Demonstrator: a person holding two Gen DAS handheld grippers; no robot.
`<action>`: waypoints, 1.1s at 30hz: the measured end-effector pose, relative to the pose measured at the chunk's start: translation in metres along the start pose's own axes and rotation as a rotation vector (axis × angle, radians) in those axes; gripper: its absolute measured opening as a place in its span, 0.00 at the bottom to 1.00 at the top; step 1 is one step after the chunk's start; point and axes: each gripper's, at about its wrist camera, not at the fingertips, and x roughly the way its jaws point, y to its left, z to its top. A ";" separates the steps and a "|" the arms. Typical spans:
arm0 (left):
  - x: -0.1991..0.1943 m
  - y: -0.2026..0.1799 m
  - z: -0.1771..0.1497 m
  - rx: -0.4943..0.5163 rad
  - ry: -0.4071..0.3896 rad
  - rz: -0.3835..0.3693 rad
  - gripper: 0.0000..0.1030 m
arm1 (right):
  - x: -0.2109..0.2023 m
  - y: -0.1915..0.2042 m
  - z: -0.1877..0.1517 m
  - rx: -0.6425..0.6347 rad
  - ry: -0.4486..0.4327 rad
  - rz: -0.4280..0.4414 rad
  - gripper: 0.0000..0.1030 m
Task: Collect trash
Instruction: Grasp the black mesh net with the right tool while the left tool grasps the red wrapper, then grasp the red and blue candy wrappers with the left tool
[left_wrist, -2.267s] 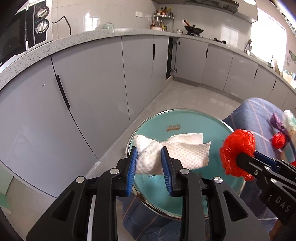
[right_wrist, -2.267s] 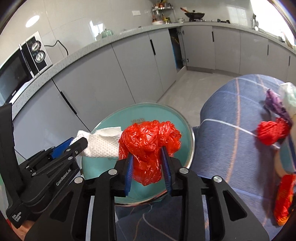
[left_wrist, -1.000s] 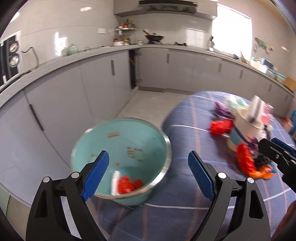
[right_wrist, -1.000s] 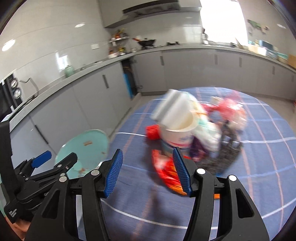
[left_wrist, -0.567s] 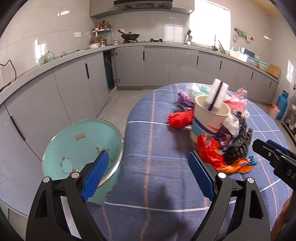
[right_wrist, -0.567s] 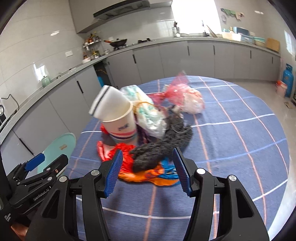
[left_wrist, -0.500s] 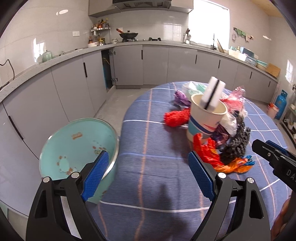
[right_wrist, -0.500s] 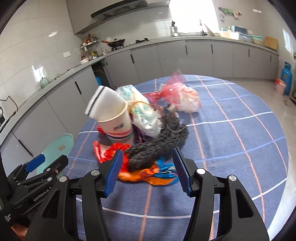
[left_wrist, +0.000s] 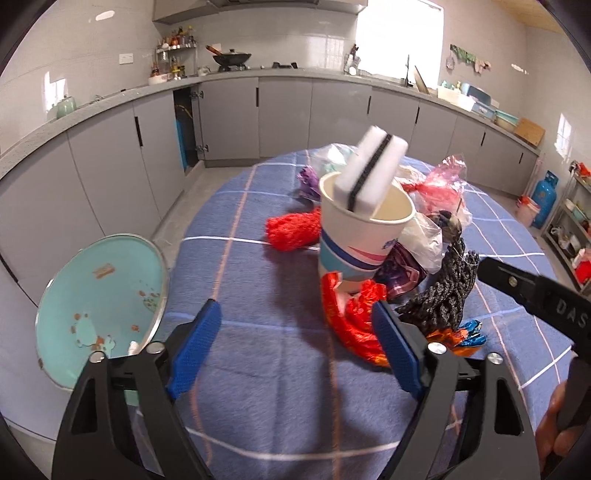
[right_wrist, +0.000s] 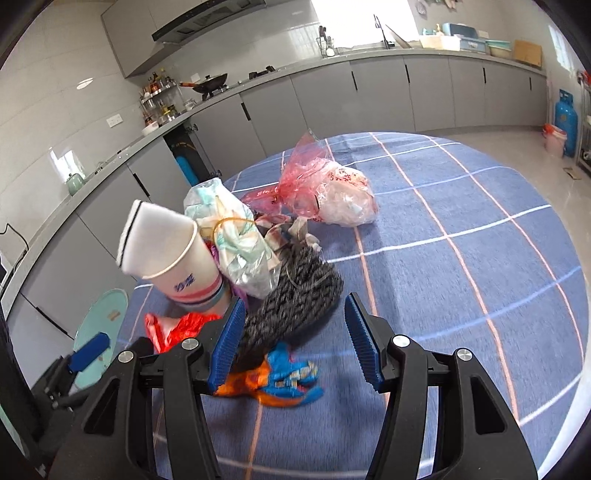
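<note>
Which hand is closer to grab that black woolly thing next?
Probably the right. Its tool is open with the black woolly bundle just ahead of its blue pads. The left tool, jaws closing on nothing, faces bare cloth beside the red wrapper.
</note>
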 end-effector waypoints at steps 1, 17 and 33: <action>0.003 -0.002 0.001 0.002 0.007 0.003 0.74 | 0.005 0.000 0.003 0.004 0.008 0.003 0.55; 0.039 -0.020 -0.002 -0.020 0.112 -0.114 0.38 | 0.037 -0.008 0.001 0.067 0.136 0.092 0.20; -0.013 -0.006 -0.009 0.031 0.015 -0.207 0.20 | -0.048 -0.008 -0.004 0.014 -0.049 0.027 0.18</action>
